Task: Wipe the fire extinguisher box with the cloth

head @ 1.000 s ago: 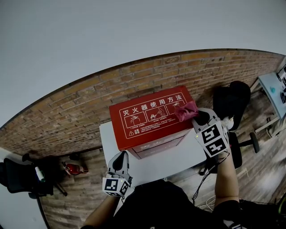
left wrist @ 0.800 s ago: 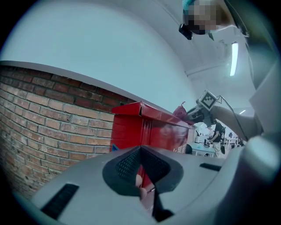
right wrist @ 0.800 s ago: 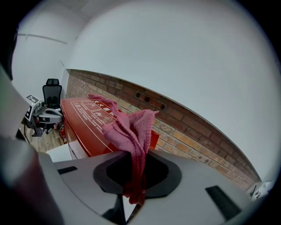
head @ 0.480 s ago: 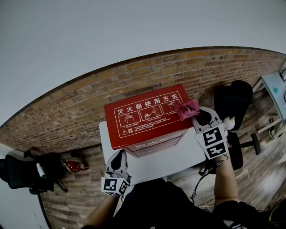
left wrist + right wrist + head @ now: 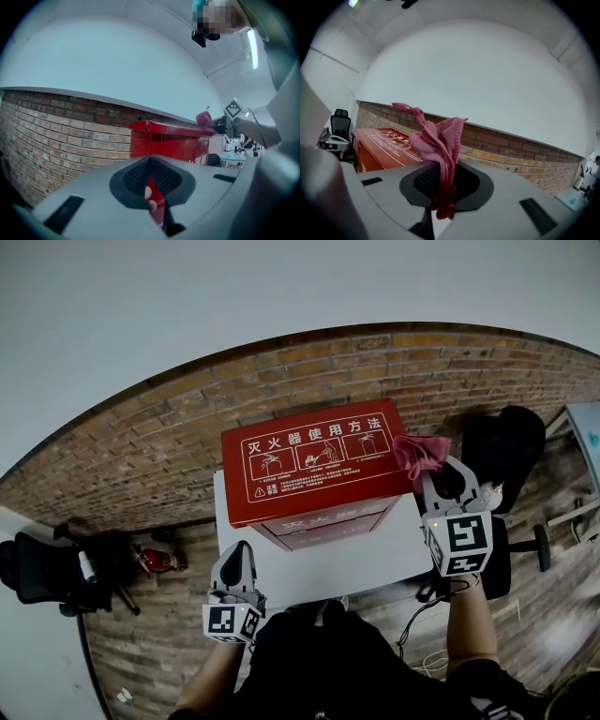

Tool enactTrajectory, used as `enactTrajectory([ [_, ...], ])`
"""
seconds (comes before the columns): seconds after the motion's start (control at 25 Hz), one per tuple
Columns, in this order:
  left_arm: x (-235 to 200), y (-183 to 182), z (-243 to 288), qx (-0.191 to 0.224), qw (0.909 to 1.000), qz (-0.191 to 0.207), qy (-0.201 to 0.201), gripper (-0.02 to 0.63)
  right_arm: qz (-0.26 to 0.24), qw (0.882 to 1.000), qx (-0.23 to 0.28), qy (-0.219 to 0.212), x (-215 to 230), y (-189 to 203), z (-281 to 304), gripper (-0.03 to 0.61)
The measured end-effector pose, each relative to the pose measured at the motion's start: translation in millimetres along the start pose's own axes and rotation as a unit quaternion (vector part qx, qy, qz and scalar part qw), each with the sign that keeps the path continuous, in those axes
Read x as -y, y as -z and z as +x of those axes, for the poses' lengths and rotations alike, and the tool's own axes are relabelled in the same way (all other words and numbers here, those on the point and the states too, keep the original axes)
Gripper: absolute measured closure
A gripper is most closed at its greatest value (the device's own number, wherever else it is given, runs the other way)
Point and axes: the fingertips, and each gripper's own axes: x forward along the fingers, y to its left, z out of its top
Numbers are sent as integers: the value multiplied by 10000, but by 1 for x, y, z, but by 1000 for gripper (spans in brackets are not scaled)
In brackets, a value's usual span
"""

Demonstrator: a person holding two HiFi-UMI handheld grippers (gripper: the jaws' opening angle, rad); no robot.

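Right gripper (image 5: pixel 442 479) jaws pinch the crumpled pink knitted cloth (image 5: pixel 419 454). It bunches beyond the fingertips at the right edge of the red, white-printed fire extinguisher box (image 5: pixel 314 465). Left gripper (image 5: pixel 236 566) jaws are pressed together and empty, by the white table (image 5: pixel 375 563).

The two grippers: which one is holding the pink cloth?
The right gripper: the cloth is pinched in its jaws, beside the red box. The left gripper holds nothing.

Soft, even, fairly bright light fills every view, and shadows are faint. Fisheye distortion bows the brick wall (image 5: pixel 169 446) in the head view; black vignettes ring both gripper views. The left tool (image 5: pixel 151 188) and right tool (image 5: pixel 442 187) blur close to the lens.
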Motion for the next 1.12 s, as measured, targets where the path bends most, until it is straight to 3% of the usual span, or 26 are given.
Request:
enactTrajectory([
  [0.16,3,-1,-16,76,10000,52,8,580,285,9979,571,-73,-30,-12,-28,509],
  [0.36,-3,-13,-36,232,9996,123,95,580,581,9941,822,-408,-82,-16,-56,509],
  [0.68,-17,-22,-94,322,9993,47,197,580,1473,9811,750,-1010,-166,-11,-86,509],
  [1.12,-13,-13,-165,348,9985,-57,419,580,1661,9769,626,-1190,-241,-4,-142,510],
])
